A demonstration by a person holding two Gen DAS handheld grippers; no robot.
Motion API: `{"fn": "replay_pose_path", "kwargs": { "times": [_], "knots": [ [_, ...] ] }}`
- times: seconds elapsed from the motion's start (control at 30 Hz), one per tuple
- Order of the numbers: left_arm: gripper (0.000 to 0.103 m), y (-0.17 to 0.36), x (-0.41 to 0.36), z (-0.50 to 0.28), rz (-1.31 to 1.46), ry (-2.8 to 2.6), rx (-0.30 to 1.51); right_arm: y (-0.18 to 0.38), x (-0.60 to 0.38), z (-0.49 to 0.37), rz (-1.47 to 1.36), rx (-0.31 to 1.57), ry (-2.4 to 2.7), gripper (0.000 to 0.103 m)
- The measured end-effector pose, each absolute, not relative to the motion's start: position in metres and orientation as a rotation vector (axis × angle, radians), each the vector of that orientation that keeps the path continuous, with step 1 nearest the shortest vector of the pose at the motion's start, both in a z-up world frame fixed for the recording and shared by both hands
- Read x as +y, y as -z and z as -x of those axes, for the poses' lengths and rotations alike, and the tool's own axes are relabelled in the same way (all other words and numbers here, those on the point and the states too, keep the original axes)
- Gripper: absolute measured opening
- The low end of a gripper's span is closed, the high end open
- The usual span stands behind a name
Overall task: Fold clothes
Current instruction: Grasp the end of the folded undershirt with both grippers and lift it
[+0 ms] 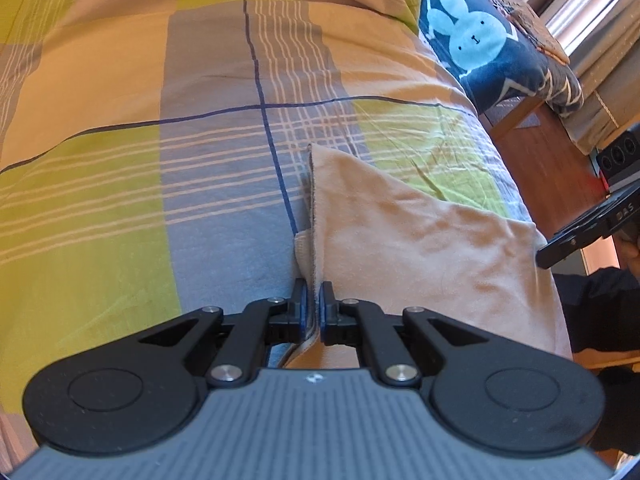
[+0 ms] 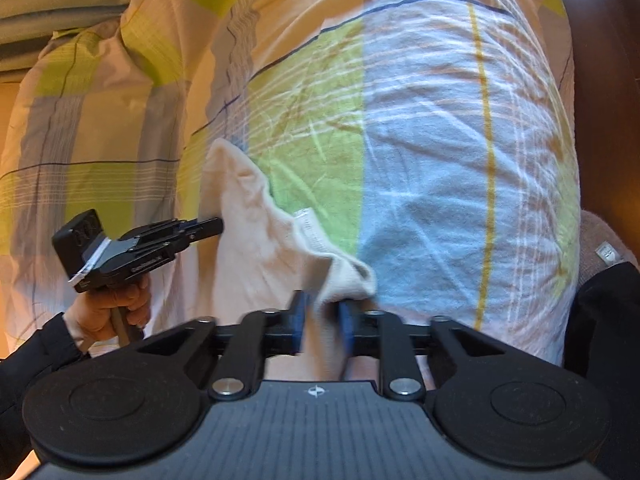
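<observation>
Both grippers (image 1: 314, 300) (image 2: 322, 316) are black with blue finger pads (image 1: 303, 312), silver screws (image 1: 225, 373) and grey ribbed bodies — the person's sleeve (image 2: 36, 354) is black.

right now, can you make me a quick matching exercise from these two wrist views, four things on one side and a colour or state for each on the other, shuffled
Things:
1. left gripper
2. right gripper
3. beige garment
4. rabbit pillow

States or colours:
A. dark blue with a light blue figure
B. lying on the checked bedspread, held at two spots
C. fingers a little apart with bunched cloth between them
D. fingers nearly together, pinching a hemmed edge

Pairs: 1-D, 2-C, 3-B, 4-A
</observation>
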State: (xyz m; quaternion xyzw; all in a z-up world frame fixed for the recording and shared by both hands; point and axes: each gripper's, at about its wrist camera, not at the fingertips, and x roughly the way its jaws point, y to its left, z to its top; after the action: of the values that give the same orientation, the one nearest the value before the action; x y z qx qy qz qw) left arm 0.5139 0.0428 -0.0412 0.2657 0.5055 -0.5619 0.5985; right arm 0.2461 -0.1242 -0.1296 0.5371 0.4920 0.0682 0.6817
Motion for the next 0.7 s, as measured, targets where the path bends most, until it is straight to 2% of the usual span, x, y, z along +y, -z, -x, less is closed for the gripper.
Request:
{"fn": "replay_pose_path", "kwargs": {
  "times": [0.1,0.2,0.47,0.7],
  "knots": [
    [0.002,0.035,0.046,-0.51,-0.598,1.285,1.147,0.117,-0.128,-0.253,-1.177,1.103,-0.174,0.004],
    [0.002,0.012,0.056,-0.507,-0.56,1.267,1.079,0.084,-0.131,-0.267,-1.093,1.07,-0.248,0.003],
    [0.002,-0.107,0.111,-0.509,-0.262,1.103,0.831,-0.05,-0.151,-0.328,-0.713,0.86,-0.45,0.003],
    [0.002,-0.188,0.157,-0.447,-0.08,1.011,0.642,-0.161,-0.14,-0.314,-0.413,0.732,-0.572,0.004]
  ]
}}
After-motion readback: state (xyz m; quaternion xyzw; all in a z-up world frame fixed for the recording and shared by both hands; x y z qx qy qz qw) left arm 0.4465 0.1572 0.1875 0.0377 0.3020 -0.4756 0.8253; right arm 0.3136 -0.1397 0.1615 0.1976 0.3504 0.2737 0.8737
